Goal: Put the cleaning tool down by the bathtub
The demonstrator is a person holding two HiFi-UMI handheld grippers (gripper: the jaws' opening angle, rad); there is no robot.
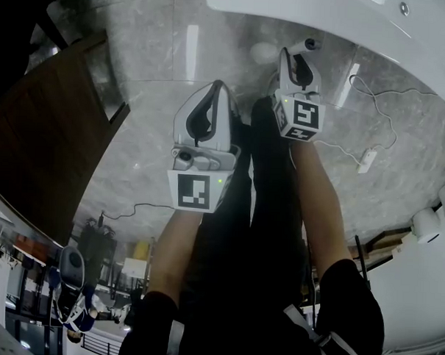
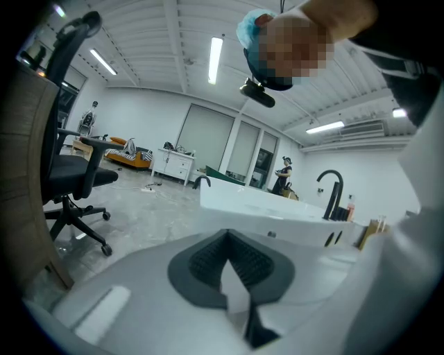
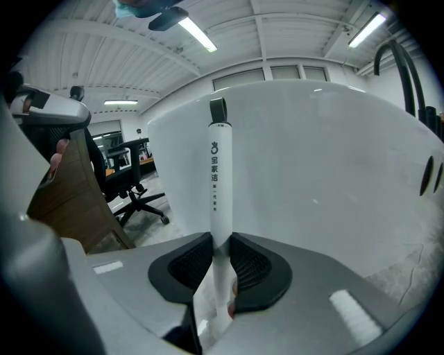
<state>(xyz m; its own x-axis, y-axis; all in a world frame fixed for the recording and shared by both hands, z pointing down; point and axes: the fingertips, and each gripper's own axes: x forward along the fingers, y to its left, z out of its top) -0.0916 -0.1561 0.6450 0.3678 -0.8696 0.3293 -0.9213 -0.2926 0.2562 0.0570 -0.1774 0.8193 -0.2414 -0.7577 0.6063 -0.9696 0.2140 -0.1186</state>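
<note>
Grey marble floor [image 1: 138, 81] meets the white bathtub [image 3: 312, 173] just ahead of the right gripper [image 3: 220, 243], which clamps the cleaning tool [image 3: 220, 173] by its white handle. Left gripper [image 2: 225, 237] beside it is pinched together, empty. Set-down looks pending: lower the tool beside the tub, then release.

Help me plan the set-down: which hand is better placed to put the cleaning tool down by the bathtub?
Right. The right tongs grip the cleaning tool by its white handle, and the bathtub wall stands right ahead of it. The left tongs are shut and hold nothing.
</note>
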